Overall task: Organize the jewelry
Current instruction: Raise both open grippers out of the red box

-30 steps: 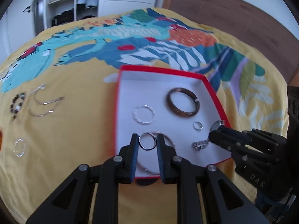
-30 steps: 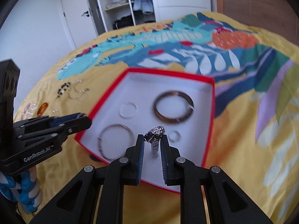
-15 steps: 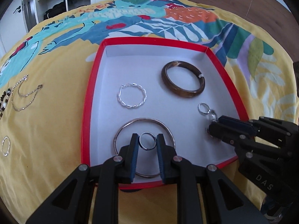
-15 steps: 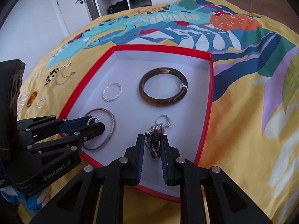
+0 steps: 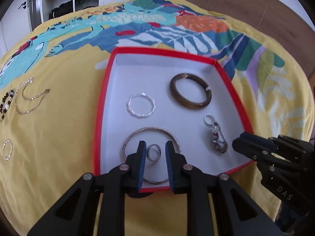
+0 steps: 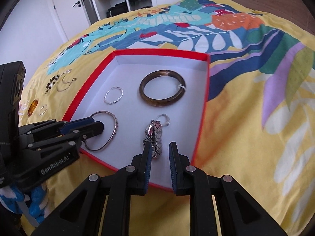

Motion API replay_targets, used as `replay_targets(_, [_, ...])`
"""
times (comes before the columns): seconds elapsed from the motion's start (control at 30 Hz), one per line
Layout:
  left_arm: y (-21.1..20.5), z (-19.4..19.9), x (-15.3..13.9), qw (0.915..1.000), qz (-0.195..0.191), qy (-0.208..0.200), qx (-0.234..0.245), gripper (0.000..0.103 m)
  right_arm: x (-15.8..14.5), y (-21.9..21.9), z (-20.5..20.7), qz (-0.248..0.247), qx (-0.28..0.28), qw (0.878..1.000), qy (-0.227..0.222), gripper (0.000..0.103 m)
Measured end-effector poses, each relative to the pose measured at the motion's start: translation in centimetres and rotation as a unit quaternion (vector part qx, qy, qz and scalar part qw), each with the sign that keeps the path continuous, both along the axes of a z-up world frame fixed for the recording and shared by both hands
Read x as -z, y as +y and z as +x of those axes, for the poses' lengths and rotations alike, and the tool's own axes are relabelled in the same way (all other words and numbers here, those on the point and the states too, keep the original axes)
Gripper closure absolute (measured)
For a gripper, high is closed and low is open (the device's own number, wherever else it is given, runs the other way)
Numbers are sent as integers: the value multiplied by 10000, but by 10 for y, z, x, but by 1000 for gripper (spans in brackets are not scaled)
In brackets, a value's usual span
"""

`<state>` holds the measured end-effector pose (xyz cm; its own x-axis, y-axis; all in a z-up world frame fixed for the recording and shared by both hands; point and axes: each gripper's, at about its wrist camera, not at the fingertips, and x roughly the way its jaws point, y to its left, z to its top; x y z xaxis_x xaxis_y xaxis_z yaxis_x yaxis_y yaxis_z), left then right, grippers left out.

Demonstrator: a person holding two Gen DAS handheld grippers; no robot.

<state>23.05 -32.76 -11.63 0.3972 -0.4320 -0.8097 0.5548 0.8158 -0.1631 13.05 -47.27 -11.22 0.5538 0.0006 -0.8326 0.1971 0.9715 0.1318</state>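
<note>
A red box with a white floor lies on the yellow patterned bedspread. In it lie a brown bangle, a twisted silver bracelet, a thin silver bangle, a small ring and a silver watch. My left gripper hovers over the thin bangle. A silver ring sits between its fingers, with a gap on the right side. My right gripper stands open at the box's near edge with nothing between its pads. The watch lies just beyond its left fingertip.
Left of the box, a gold chain, a beaded bracelet and a small silver hoop lie on the bedspread. An amber piece lies there too. An open wardrobe and a wooden headboard stand beyond the bed.
The watch has gone from my right gripper's jaws to the box floor, and that gripper has drawn back. The ring in the left gripper now looks narrower and loose.
</note>
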Motion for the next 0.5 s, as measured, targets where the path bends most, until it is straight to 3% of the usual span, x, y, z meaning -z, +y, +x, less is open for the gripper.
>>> replay_targets(0.27, [29,-13,-42,9988,-419,-231,-58,84,-30,4,-23,-104,247,9995,-174,81])
replay_targets(0.5, [80,-17,-64,9978,-310,-405,-420,84,-59,42,-21,-143,12,9990,-433,80])
